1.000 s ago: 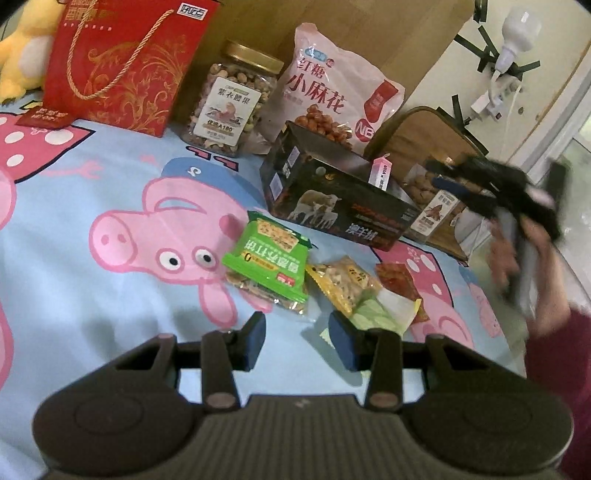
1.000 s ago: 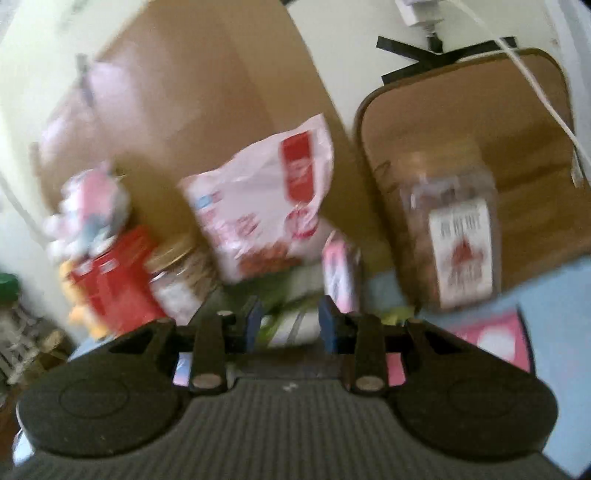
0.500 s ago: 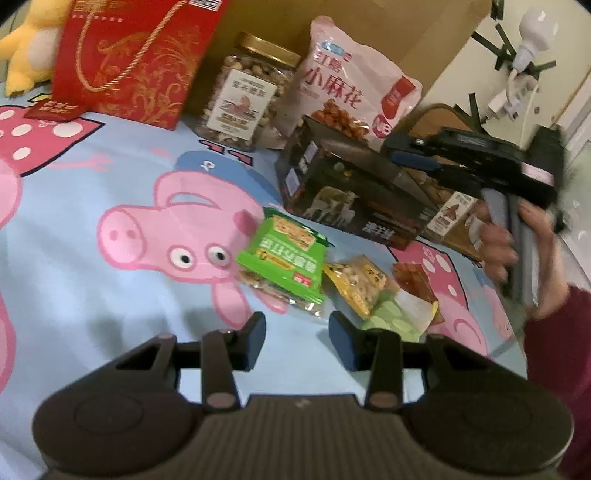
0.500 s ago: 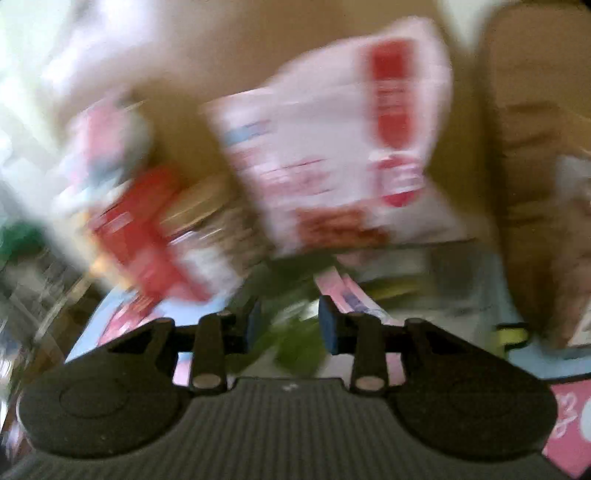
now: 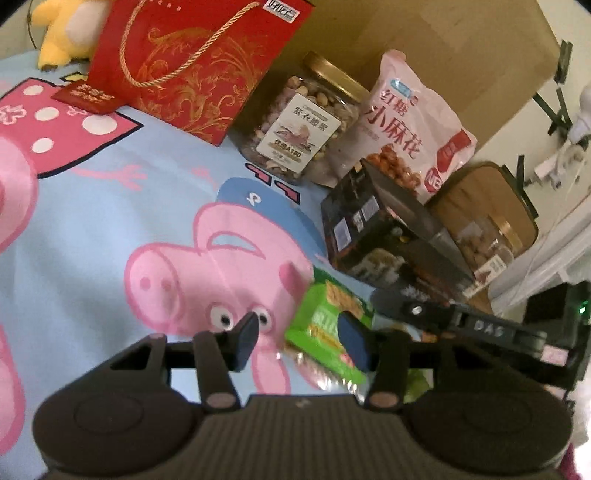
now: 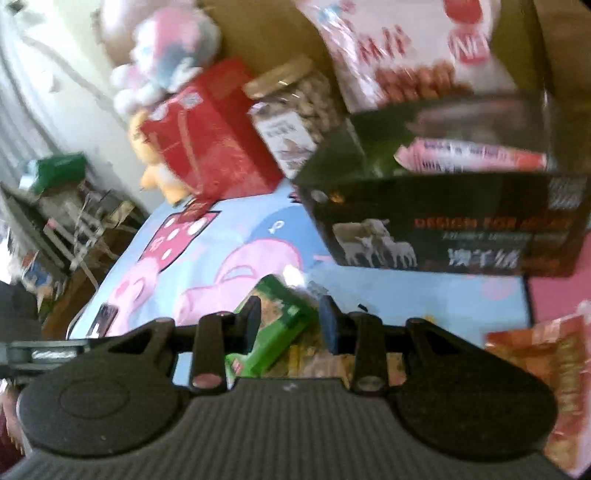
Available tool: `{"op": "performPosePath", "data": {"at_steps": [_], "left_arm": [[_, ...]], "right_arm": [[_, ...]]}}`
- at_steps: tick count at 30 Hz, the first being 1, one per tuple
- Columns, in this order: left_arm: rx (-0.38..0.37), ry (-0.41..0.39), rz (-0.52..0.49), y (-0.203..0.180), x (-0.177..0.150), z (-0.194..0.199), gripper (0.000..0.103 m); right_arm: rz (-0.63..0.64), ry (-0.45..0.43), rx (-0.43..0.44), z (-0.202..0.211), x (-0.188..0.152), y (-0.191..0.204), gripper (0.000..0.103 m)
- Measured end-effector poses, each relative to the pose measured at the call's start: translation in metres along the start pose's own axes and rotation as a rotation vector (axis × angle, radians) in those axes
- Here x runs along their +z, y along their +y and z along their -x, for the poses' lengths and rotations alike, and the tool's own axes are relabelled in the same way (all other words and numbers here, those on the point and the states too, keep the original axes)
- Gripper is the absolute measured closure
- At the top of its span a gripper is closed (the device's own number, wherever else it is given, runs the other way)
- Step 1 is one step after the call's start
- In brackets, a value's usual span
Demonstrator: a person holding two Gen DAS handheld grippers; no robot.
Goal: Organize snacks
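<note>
- Tools first: the left tool (image 5: pixel 301 341) hangs over the cartoon-pig sheet (image 5: pixel 110 221) with its fingers spread wide and nothing between them.
- The right tool (image 6: pixel 290 325) is likewise spread wide, gripping nothing; the green snack packet (image 6: pixel 273 332) shows in the gap between its fingers but lies on the sheet below, and the blur hides whether a finger touches it.
- In the left wrist view that green snack packet (image 5: pixel 328 325) lies just past the left tool's right finger, with the right tool's dark body (image 5: pixel 461 325) reaching in beside it.
- An orange-red snack packet (image 6: pixel 546 376) lies near the right tool, toward the sheet's right edge.
- Farther back stands the open black box (image 6: pixel 443 236) printed with sheep, a pink packet (image 6: pixel 472 158) lying inside it.
- Along the sheet's far edge stand a red gift bag (image 5: pixel 192 62), a nut jar (image 5: pixel 299 125) with a gold lid, and a pink snack bag (image 5: pixel 406 125), side by side against a cardboard box (image 5: pixel 424 33).
</note>
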State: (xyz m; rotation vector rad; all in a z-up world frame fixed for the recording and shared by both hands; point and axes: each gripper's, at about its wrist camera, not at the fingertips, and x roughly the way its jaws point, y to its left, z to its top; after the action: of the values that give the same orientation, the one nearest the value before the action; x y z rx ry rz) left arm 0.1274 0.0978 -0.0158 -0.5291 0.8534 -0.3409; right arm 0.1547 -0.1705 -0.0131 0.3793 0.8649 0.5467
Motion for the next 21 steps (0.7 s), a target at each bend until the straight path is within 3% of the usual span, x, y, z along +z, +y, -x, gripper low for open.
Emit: {"op": "performPosePath", "data": {"at_steps": [4,5,8,11,16,18,21], "left_arm": [[-0.017,0.072,0.003,0.002,0.001,-0.024,0.065],[-0.024,0.059,0.001,0.002,-0.002,-0.022,0.067],[-0.029,0.023,-0.009,0.007,-0.014,0.001,0.07],[-0.044,0.005,0.033,0.023,-0.026,0.03,0.073],[0.007,0.015,0.02,0.033,-0.049,0.061,0.071],[0.029,-0.011,-0.006,0.035,-0.052,0.074,0.068],[0.024,-0.041,-0.03,0.036,-0.048,0.085,0.064]], "right_arm": [[-0.065,0.03,0.032,-0.011,-0.007,0.005,0.066],[-0.058,0.042,0.049,-0.01,-0.009,0.011,0.07],[-0.001,0.032,0.024,0.0,-0.019,0.033,0.068],[-0.016,0.074,0.094,0.0,-0.032,0.041,0.068],[0.144,0.076,0.111,0.002,-0.059,0.073,0.065],[0.207,0.067,0.098,0.008,-0.072,0.082,0.06],[0.277,0.036,0.092,0.022,-0.091,0.092,0.04]]}}
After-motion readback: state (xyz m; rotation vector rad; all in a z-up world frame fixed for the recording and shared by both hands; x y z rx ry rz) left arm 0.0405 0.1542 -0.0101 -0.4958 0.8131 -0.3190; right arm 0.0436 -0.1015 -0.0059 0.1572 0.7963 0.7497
